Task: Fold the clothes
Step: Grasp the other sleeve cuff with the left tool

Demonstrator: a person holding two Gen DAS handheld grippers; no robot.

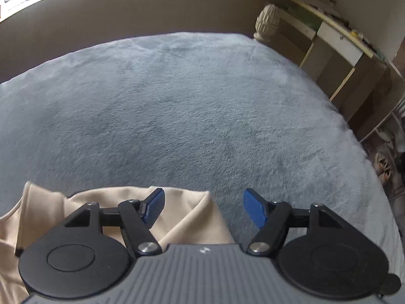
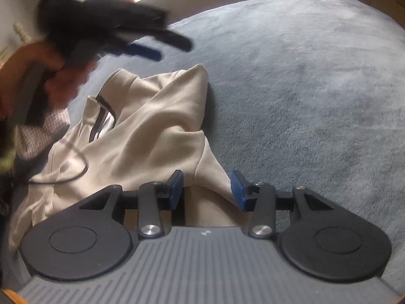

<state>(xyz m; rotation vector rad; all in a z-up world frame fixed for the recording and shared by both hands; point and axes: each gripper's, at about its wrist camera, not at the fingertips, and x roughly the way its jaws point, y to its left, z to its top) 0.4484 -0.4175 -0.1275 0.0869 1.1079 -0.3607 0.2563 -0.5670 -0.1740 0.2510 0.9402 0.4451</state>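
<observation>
1. The left gripper had its jaws spread wide with nothing between the blue pads; they hung above the edge of the beige garment, which lay under and beside the left-hand pad, while the right-hand pad stood over bare blanket.
2. The right gripper had its jaws parted to a middling gap; a fold of the garment lay below the gap, and the pads did not appear to press on it.
3. The garment was crumpled on the grey fleecy blanket covering the bed, spreading ahead of and to the left of the right jaws, with a dark-edged collar or placket showing on its far left part.
4. In the right wrist view the left gripper showed as a dark blur up and to the left of the right jaws, above the garment, held by a blurred hand.
5. Far beyond the left jaws, to the right, a pale carved post stood at the bed's corner beside a wooden desk.
</observation>
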